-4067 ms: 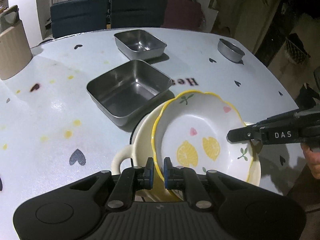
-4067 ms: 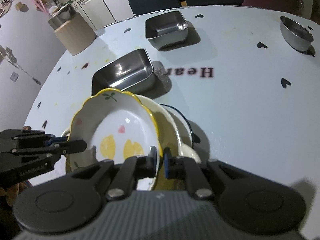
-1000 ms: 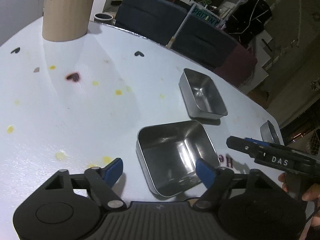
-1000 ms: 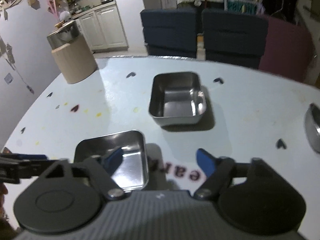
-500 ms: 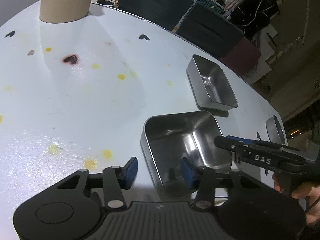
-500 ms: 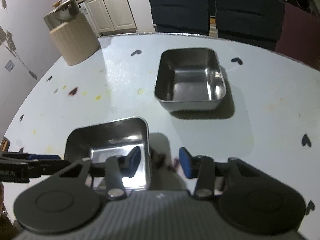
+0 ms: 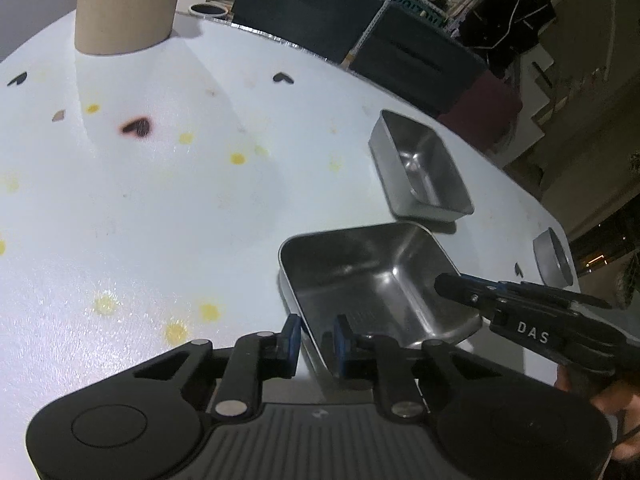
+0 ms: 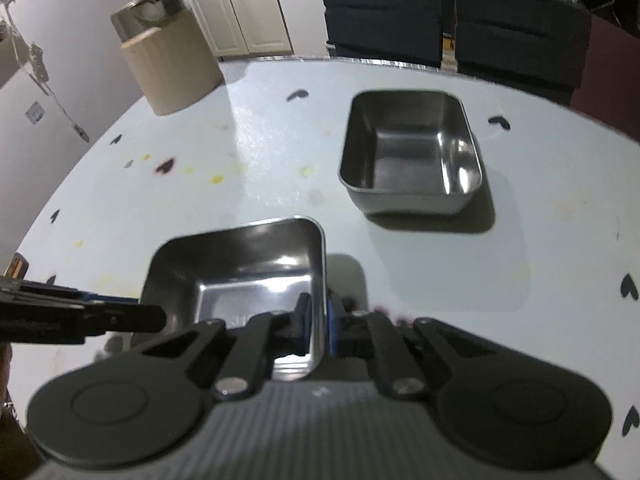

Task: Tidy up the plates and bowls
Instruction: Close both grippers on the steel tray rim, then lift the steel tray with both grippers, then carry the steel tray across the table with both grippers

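A square steel tray (image 7: 372, 276) sits on the white table, also in the right wrist view (image 8: 248, 264). My left gripper (image 7: 317, 338) straddles its near left wall, jaws narrowed around the rim with a small gap. My right gripper (image 8: 318, 322) is shut on the tray's right wall; it also shows in the left wrist view (image 7: 452, 282) at the tray's far side. My left gripper shows in the right wrist view (image 8: 156, 317) at the tray's left edge. A second steel tray (image 7: 420, 172) (image 8: 412, 152) stands further back.
A small round steel bowl (image 7: 554, 256) sits near the right table edge. A beige cylindrical container (image 7: 124, 4) (image 8: 172, 64) stands at the back left. Dark chairs (image 8: 452, 16) stand behind the table (image 7: 160, 208). Heart prints and yellow spots mark the tabletop.
Both grippers have closed from wide open down onto opposite walls of the near steel tray and moved closer to it. Earlier they held the lemon-patterned plate, now out of view.
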A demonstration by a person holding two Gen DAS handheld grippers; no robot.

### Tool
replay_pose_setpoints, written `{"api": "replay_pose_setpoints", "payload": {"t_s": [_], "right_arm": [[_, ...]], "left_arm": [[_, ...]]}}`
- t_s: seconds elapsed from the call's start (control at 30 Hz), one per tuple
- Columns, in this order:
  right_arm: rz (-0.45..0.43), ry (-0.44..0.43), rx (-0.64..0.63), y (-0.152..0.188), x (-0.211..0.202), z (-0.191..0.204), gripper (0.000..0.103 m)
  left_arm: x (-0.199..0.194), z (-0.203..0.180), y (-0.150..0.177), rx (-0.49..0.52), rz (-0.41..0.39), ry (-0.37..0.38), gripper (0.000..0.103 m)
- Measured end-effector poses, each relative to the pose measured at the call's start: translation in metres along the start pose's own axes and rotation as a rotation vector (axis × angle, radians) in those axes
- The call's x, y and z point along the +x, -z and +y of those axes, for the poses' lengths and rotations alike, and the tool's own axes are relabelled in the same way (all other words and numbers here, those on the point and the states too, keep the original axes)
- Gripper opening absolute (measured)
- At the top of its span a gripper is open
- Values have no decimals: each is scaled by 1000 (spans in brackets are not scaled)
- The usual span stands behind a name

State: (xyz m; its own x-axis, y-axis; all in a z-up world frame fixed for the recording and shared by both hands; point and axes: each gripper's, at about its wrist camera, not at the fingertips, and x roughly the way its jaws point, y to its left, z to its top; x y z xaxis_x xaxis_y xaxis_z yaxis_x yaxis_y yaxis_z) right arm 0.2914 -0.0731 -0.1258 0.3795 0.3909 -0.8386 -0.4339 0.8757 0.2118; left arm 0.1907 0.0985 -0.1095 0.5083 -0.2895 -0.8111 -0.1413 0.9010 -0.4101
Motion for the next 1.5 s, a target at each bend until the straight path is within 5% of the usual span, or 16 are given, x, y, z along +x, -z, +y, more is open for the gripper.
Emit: {"api": "replay_pose_setpoints", "payload": {"t_s": [0.7, 1.5], "right_arm": [[-203, 44, 99, 41, -108, -45, 10], [-178, 154, 265, 141, -186, -115, 11]], "left_arm": [[-24, -97, 19, 203, -117, 125, 13], [24, -195, 84, 435, 49, 189, 13]]}}
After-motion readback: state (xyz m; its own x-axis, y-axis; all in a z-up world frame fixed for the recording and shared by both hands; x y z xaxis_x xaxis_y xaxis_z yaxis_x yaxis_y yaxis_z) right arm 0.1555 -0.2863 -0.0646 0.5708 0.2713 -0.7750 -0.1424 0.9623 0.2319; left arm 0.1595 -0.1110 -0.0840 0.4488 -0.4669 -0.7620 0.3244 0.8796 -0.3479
